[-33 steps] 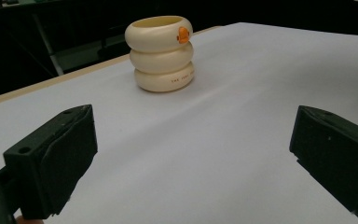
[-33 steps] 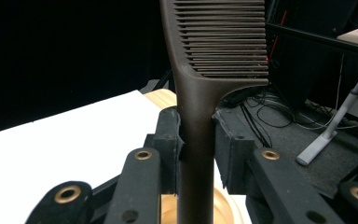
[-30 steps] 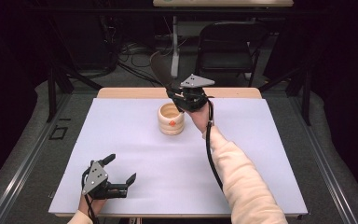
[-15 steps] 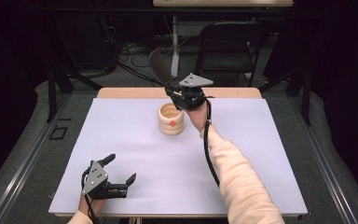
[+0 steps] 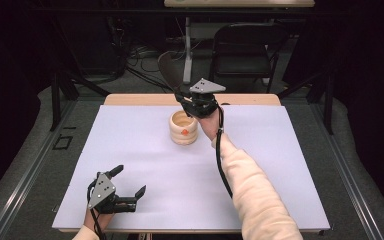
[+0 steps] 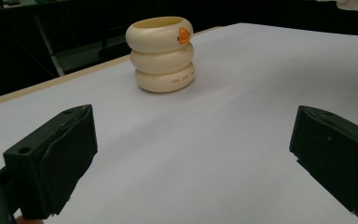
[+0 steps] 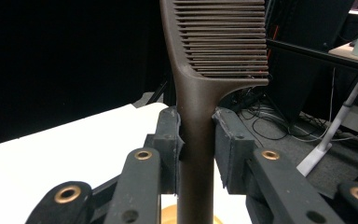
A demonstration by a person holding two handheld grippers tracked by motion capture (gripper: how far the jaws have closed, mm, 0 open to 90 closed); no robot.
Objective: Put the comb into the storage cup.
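A cream cup [image 5: 184, 129] shaped like stacked rings, with an orange mark, stands at the table's far middle. It also appears in the left gripper view [image 6: 162, 53]. My right gripper [image 5: 189, 101] hovers just behind and above the cup, shut on the handle of a dark brown comb [image 5: 169, 70], whose teeth point up and away. In the right gripper view both jaws clamp the comb [image 7: 200, 88] upright, and the cup's rim [image 7: 168, 217] peeks in below. My left gripper [image 5: 129, 181] rests open near the front left edge, jaws wide apart [image 6: 191, 158] and holding nothing.
The white table top [image 5: 280, 165] has a wooden strip along its far edge. Behind it stand a black folding chair [image 5: 245, 45], a stand post [image 5: 187, 55] and floor cables. Metal rails [image 5: 25, 170] run along both sides of the table.
My right gripper has drifted slightly left with the comb, closer over the cup. The left gripper has stayed in place.
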